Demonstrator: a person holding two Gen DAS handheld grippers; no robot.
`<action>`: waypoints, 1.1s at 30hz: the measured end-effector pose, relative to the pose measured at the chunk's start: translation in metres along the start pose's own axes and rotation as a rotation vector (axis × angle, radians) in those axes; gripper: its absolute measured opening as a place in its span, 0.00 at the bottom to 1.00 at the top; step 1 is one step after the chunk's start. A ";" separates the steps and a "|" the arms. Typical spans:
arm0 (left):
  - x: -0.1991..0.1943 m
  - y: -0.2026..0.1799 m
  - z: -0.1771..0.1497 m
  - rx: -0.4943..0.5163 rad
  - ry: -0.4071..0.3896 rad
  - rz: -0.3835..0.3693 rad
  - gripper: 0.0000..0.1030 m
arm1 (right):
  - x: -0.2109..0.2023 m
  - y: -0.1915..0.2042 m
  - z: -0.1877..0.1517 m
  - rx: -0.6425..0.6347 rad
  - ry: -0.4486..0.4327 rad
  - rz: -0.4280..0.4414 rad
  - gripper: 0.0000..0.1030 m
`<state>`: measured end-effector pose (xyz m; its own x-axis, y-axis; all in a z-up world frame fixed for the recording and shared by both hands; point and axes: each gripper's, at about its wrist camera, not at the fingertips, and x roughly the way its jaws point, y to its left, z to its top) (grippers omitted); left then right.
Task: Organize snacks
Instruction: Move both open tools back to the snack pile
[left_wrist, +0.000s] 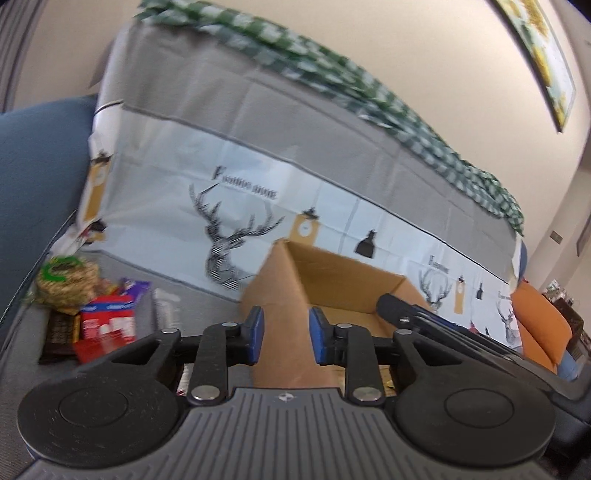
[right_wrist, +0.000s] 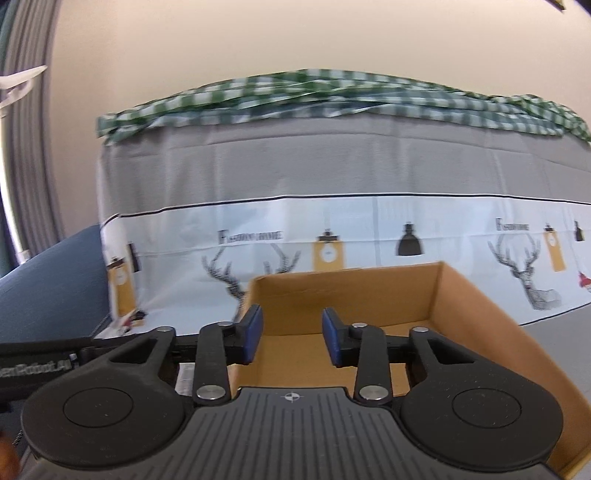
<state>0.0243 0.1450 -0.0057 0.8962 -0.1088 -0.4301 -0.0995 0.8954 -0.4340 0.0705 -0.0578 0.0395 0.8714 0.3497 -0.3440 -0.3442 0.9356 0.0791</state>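
The printed cover (right_wrist: 332, 229) draped over the sofa back carries sketched stag heads, ochre clocks, black lamps and a heading that seems to read "Fashion home", though blur softens the letters. A crumpled green-and-white checked cloth (right_wrist: 332, 92) lies along its top. On the grey seat stands an open brown corrugated cardboard box (right_wrist: 369, 291), apparently empty inside.

The left hand-held gripper (left_wrist: 286, 332) straddles the box's near corner wall, its blue pads (left_wrist: 255, 332) beside the cardboard; whether they press it cannot be told. The right hand-held gripper (right_wrist: 291, 339) hangs over the box's interior, released, nothing between its pads.

The snacks (left_wrist: 92, 314) lie heaped left of the box: a straw-coloured round packet, red cartons, a dark wrapper, labels illegible.
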 end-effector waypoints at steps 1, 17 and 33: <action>0.001 0.006 0.000 -0.013 0.000 -0.001 0.26 | 0.000 0.004 -0.001 -0.003 0.000 0.006 0.33; 0.006 0.092 0.006 -0.124 0.122 0.063 0.26 | -0.010 0.068 -0.027 -0.119 -0.081 0.092 0.32; 0.003 0.149 0.012 -0.294 0.190 0.129 0.26 | -0.010 0.113 -0.057 -0.230 0.034 0.271 0.32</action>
<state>0.0172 0.2832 -0.0625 0.7750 -0.1062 -0.6229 -0.3510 0.7475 -0.5640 0.0032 0.0422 -0.0012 0.7272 0.5779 -0.3704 -0.6340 0.7723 -0.0397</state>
